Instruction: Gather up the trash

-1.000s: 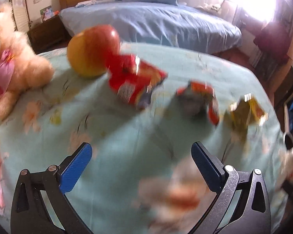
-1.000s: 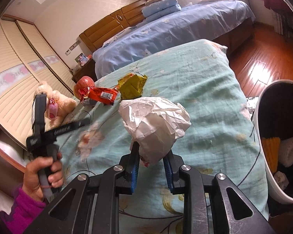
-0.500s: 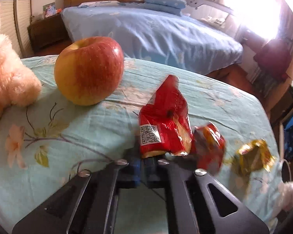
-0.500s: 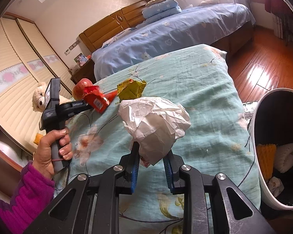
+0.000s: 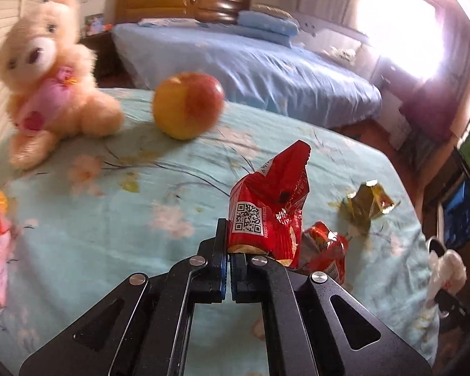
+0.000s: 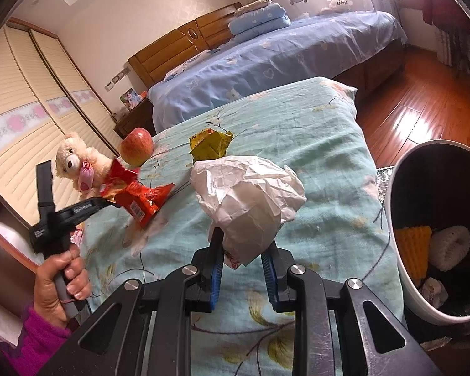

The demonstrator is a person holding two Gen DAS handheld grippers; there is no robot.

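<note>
The left tongs [image 5: 230, 252] were pinched almost fully together on the bottom edge of a red snack wrapper [image 5: 268, 210], which stood up from the tips, lifted clear of the flowered bedspread [image 5: 116, 219]. From the right wrist view the same tongs [image 6: 109, 202] pointed out over the bed, roughly level, with the person's left hand [image 6: 62, 282] wrapped round the grip below, a magenta sleeve at the wrist. A second red wrapper [image 5: 326, 250] sat just beside the held one (whether it hung from the tongs or lay on the bedspread could not be told).

The right tongs [image 6: 242, 266] were partly closed, pressing in on the lower part of a crumpled white paper ball [image 6: 250, 200], held above the bedspread with the tips angled forward along the bed. A white bin [image 6: 401, 269] with a dark liner stood on the floor to the right of the bed, already holding a yellow ridged piece and a white foam ring.

A crumpled yellow-green wrapper [image 6: 210, 144] lay on the bedspread beyond the paper ball. An apple [image 5: 188, 105] and a teddy bear [image 5: 47, 84] rested further back.

The held red wrapper showed a white QR-code panel; the other print was too small to read. The left tongs carried white lettering on the side, not legible.
</note>
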